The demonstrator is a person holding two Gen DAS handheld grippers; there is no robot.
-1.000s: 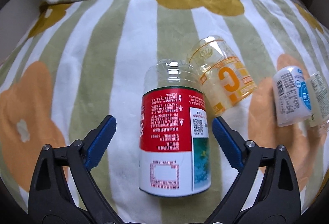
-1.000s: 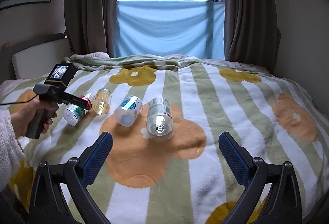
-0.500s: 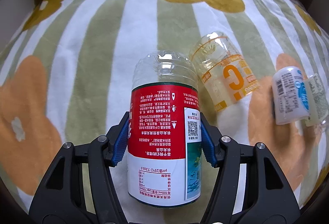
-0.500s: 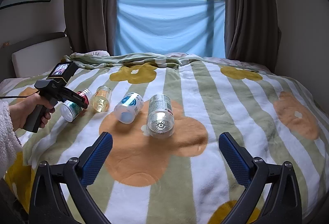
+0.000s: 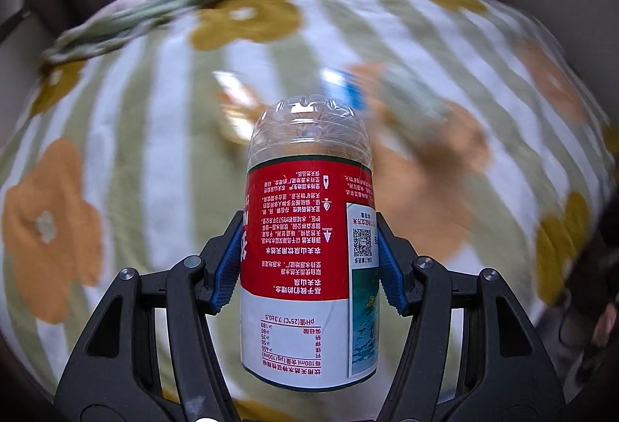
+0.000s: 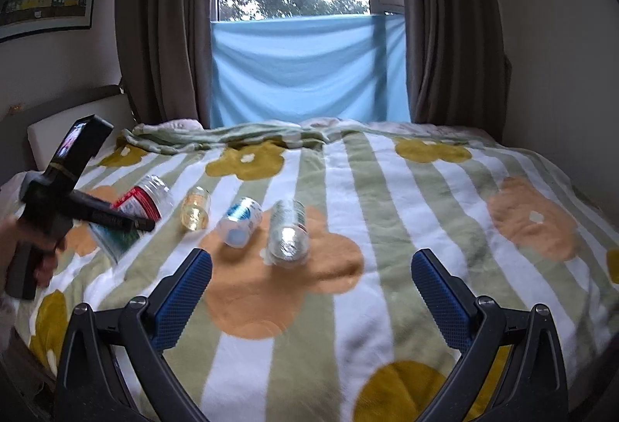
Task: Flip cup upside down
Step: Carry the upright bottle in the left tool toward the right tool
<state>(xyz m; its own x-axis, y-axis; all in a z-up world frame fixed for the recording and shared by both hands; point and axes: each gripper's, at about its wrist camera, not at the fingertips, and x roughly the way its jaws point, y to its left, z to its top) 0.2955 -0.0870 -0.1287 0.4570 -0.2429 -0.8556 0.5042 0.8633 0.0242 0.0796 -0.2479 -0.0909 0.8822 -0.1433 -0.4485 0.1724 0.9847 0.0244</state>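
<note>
Here the left wrist view shows the red-labelled cup (image 5: 307, 259) close up, its print upside down and clear ribbed end pointing away, while the right wrist view alone shows it raised off the striped blanket (image 6: 387, 213) beside three lying cups. The left gripper (image 5: 307, 263) pinches the cup's label between blue pads. The right gripper (image 6: 311, 290) hangs spread wide, holding nothing.

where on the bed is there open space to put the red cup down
Open blanket lies right of the clear cup, out to the bed's right edge, and in front of the right gripper. The left side is crowded: the yellow cup and blue cup lie beside the held red cup.
</note>
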